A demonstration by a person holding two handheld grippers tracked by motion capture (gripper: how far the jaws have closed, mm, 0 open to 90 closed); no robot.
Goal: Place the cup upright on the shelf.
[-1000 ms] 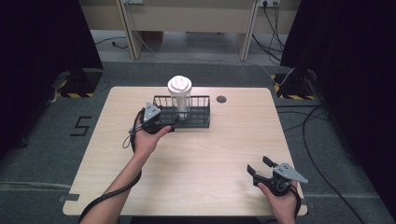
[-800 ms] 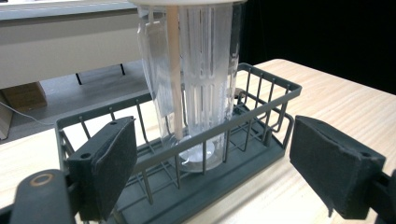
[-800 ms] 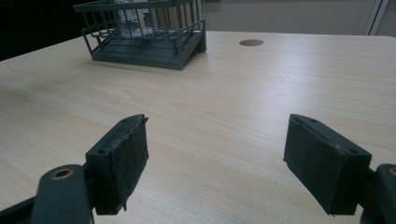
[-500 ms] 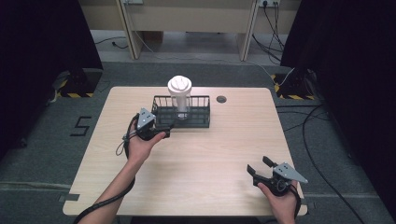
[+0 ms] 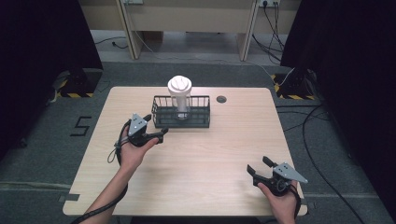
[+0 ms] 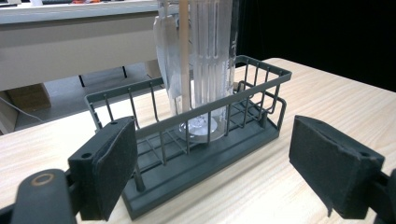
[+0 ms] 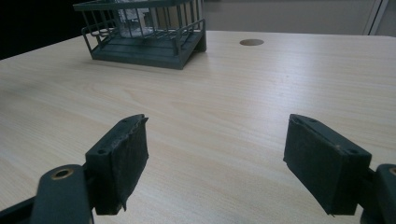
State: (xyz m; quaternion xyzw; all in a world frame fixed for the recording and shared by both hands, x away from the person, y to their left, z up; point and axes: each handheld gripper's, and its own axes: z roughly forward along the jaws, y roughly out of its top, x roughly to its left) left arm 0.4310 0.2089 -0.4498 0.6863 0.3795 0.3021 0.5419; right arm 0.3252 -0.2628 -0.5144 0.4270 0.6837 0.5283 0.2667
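A dark wire basket (image 5: 200,119) stands at the back middle of the wooden table (image 5: 215,144). Inside it stands a tall clear cup (image 5: 180,100) with a white lid. My left gripper (image 5: 156,125) hovers open just off the basket's near left corner, jaws pointing at it. In the left gripper view the basket (image 6: 243,130) lies close ahead between the spread jaws of that gripper (image 6: 212,158), and the clear cup (image 6: 205,70) holds an upright wooden stick. My right gripper (image 5: 258,164) is open and holds nothing near the table's front right; in its own view the gripper (image 7: 215,154) faces the distant basket (image 7: 149,39).
A small round hole (image 5: 221,99) is set in the tabletop right of the basket, seen as the hole (image 7: 251,42) in the right gripper view. Bare wood spreads between the two grippers. Cables and a bench lie beyond the table's far edge.
My left gripper has drawn back from the basket's left end, toward the near left. The right gripper has stayed in place.
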